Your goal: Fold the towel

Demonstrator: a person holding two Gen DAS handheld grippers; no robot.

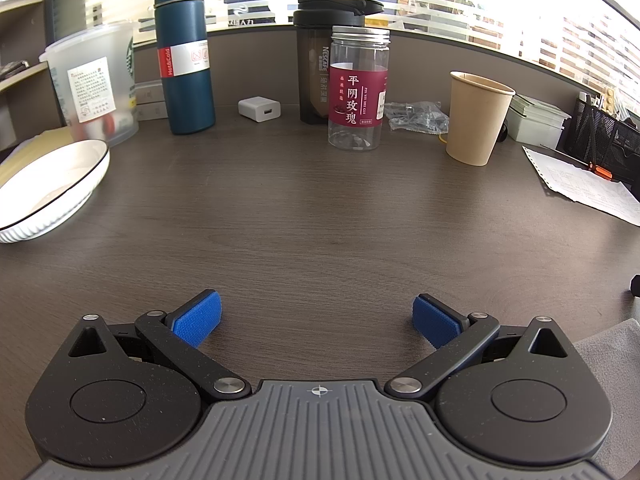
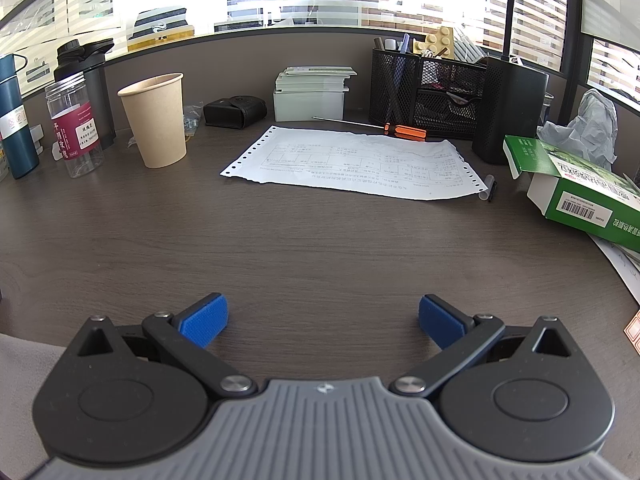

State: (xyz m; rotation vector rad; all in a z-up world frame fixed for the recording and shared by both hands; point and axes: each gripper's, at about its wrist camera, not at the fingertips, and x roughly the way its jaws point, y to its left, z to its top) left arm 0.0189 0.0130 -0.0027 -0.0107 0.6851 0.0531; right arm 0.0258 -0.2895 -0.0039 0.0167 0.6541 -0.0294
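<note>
I am holding both grippers low over the desk (image 1: pixel 320 216), and nothing of the fold looks started. The left gripper (image 1: pixel 318 316) is gaping wide with nothing between its blue pads (image 1: pixel 198 318); the right gripper (image 2: pixel 323 318) is spread the same way, also empty. The towel (image 1: pixel 612 352), grey and soft-looking, is lying between the two grippers: it is showing just right of the left gripper's body and, in the right view, as a grey patch (image 2: pixel 24 364) just left of the right gripper's body. Only its edges are showing, so I cannot tell whether it is lying flat or bunched. I am judging that every step is left: reaching, pinching an edge, folding.

The desk is dark wood grain. Behind the towel's area a paper cup (image 2: pixel 154 120) is standing beside a clear jar (image 1: pixel 359 88), with a blue flask (image 1: pixel 185 52) further left and a white plate (image 1: pixel 52 184) at the left edge. To the cup's right a printed sheet (image 2: pixel 352 164) is lying flat, a green box (image 2: pixel 576 188) beyond it. Bright blinds are running along the back.
</note>
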